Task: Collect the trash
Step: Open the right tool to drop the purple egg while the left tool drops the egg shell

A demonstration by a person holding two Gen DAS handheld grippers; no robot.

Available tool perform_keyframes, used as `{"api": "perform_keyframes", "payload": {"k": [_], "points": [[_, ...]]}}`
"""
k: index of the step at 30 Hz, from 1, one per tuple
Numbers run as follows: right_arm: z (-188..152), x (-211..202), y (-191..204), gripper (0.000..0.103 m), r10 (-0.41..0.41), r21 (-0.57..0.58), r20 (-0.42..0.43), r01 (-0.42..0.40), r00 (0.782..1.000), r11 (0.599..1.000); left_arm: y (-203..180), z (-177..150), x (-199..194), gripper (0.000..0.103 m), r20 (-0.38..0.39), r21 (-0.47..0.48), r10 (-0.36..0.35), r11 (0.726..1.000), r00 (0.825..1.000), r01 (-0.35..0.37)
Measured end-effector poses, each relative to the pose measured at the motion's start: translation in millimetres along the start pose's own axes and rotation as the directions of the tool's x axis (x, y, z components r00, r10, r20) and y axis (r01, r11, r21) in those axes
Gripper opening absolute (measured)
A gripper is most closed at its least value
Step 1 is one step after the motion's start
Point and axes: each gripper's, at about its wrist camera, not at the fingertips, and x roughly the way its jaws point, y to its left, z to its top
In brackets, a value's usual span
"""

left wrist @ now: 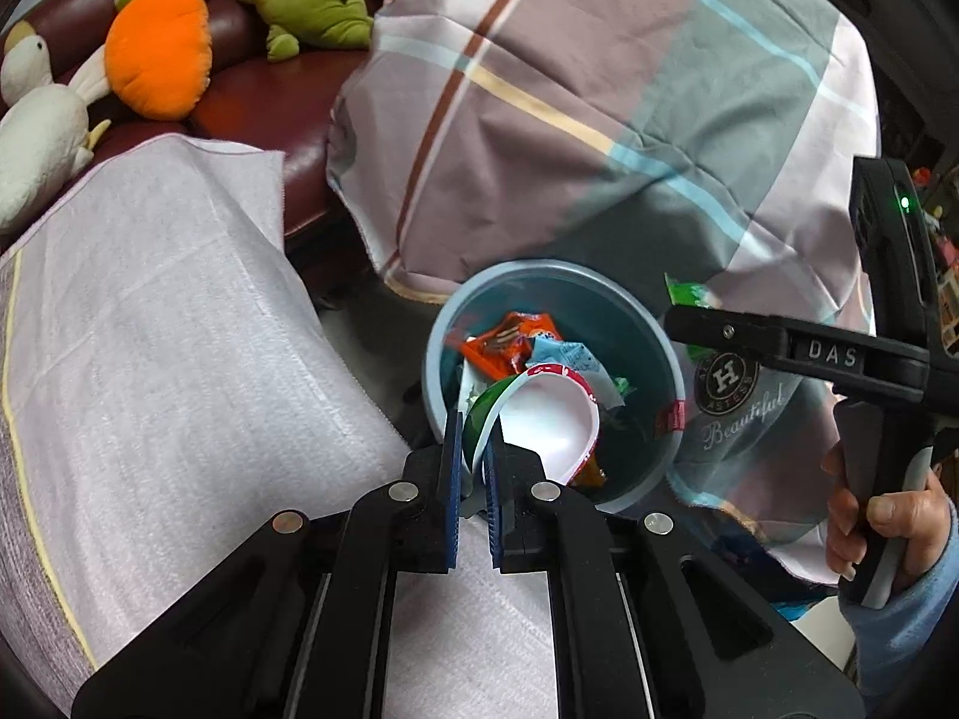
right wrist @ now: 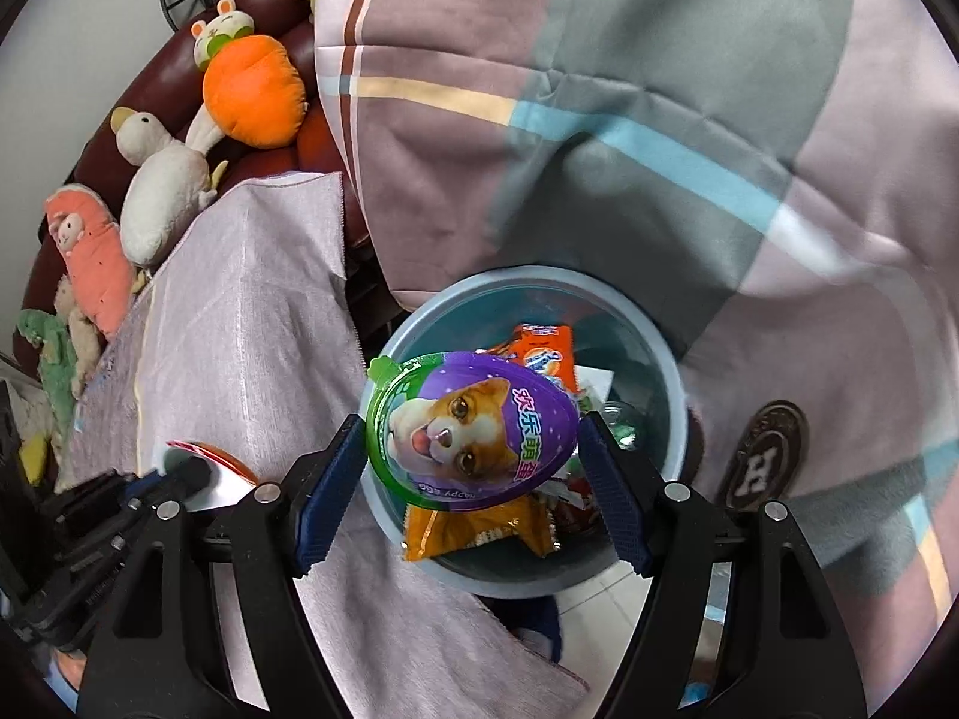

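I am holding both grippers over the blue bin (left wrist: 635, 323), which is standing on the floor between the pale towel-covered cushion (left wrist: 180, 323) and the plaid cloth (left wrist: 599, 120) draped beside it; the left gripper (left wrist: 473, 467) is clamped tight on the rim of a half shell (left wrist: 539, 413), white inside and green outside with a red edge, its blue pads pinching the thin wall while the open bowl of the shell is leaning out over the bin's mouth; the right gripper (right wrist: 473, 437) is gripping the purple egg capsule (right wrist: 479, 425) printed with a cat's face, jaws standing wide with both blue pads against the egg's sides, the green rim and tab turned toward the left pad; the egg is hanging directly above the bin (right wrist: 671, 419).

Inside the bin I am seeing a loose heap of wrappers; an orange snack packet (left wrist: 515, 341) is lying toward the far wall, a light-blue wrapper (left wrist: 563, 359) is sitting just beside it, and in the right wrist view a yellow-orange packet (right wrist: 479, 527) is showing under the egg; smaller scraps deeper down are too jumbled to tell apart.

Plush toys (left wrist: 156, 48) are lying on the dark red sofa (left wrist: 270, 96) behind.
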Motion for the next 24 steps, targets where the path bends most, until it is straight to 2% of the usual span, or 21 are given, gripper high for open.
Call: {"api": "perform_keyframes", "payload": {"k": [5,24], "points": [[1.0,6.4,-6.1,0.073,0.015,0.017,-0.005,-0.015,1.000,1.000,-1.3,0.2,13.4,0.008,-0.028,0.001,0.001,1.000,1.000,-0.001],[-7.9,-5.7,-28.9,0.076,-0.071,0.028,0.001,0.071,0.997,0.997,-25.2,4.1,50.2,0.008,-0.074,0.033,-0.043,0.998,0.996,0.045]]}}
